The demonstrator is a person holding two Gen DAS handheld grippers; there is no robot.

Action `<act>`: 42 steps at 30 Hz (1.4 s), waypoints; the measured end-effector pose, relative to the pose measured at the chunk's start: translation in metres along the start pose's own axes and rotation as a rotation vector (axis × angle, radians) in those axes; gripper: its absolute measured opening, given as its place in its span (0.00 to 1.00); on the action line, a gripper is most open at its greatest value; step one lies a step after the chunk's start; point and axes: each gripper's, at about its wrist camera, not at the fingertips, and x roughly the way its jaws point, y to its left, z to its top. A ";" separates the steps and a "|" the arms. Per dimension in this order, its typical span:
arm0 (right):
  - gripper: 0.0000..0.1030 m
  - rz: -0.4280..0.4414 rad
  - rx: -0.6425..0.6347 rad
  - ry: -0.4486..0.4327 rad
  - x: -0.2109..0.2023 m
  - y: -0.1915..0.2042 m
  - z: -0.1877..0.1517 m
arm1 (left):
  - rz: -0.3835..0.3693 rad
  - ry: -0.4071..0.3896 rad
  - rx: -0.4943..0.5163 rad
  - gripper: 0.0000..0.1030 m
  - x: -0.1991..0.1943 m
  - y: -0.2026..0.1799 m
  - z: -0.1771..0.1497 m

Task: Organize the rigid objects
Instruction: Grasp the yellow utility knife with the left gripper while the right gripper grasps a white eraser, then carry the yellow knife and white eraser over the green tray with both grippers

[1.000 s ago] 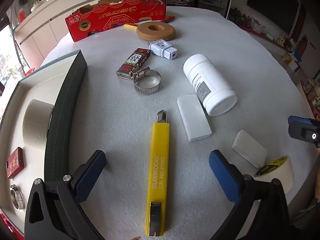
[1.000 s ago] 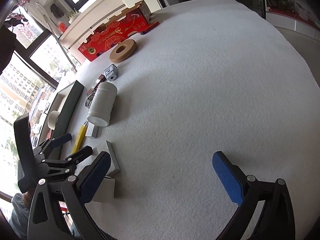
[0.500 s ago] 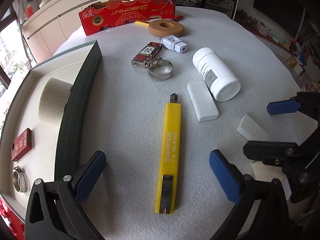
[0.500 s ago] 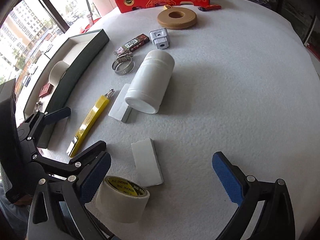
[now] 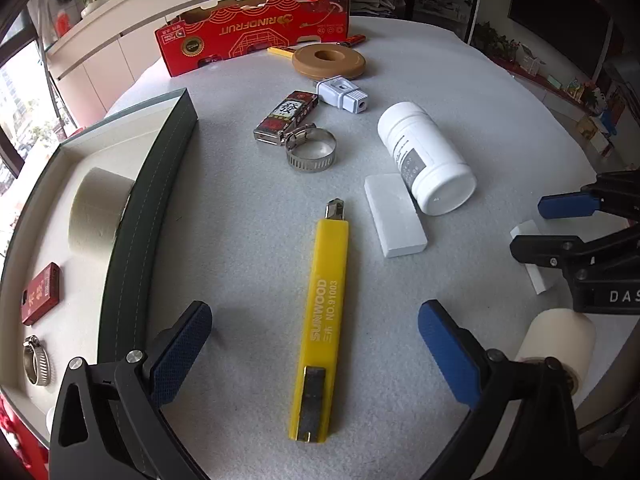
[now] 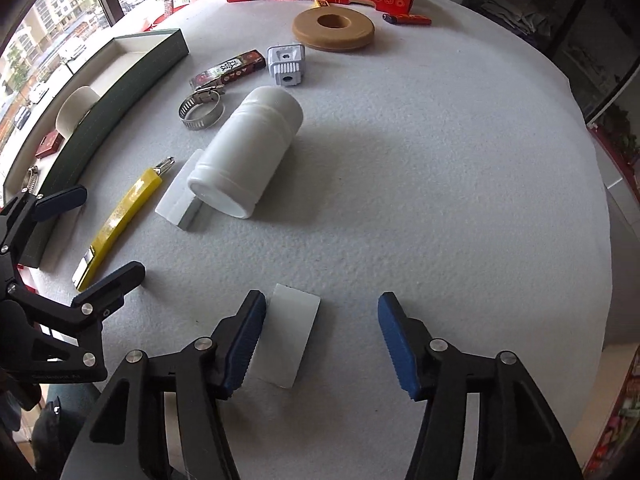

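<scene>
My left gripper [image 5: 314, 350] is open, its pads either side of the rear end of a yellow utility knife [image 5: 324, 320] lying on the white table; the knife also shows in the right wrist view [image 6: 120, 220]. My right gripper [image 6: 322, 336] is open and low over a small white block [image 6: 292, 336], which lies by its left pad [image 6: 244, 344]. A white bottle [image 6: 246, 150] lies on its side against a second white block [image 6: 178, 200]. A green open box [image 5: 132, 240] at the left holds a tape roll [image 5: 98, 208], a red lighter [image 5: 40, 300] and a hose clamp [image 5: 36, 360].
A hose clamp [image 5: 310, 150], a patterned lighter [image 5: 286, 118], a white plug [image 5: 342, 94] and a tan disc [image 5: 328, 62] lie farther back. A red carton [image 5: 256, 32] stands at the far edge. A tape roll [image 5: 558, 344] sits near the table's right edge.
My right gripper has swung in and down over the small white block, with its jaws narrower than before. My left gripper has stayed over the knife, its view shifted slightly.
</scene>
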 end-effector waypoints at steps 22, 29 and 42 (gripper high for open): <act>0.25 0.070 0.108 -0.086 -0.017 -0.008 -0.041 | -0.072 0.026 -0.055 0.17 -0.014 -0.012 0.004; 0.25 0.163 0.240 -0.178 -0.046 -0.029 -0.057 | -0.109 -0.055 -0.187 0.17 -0.047 -0.001 -0.012; 0.25 0.242 0.242 -0.223 -0.069 0.001 -0.067 | 0.000 -0.193 -0.285 0.17 -0.102 -0.006 -0.034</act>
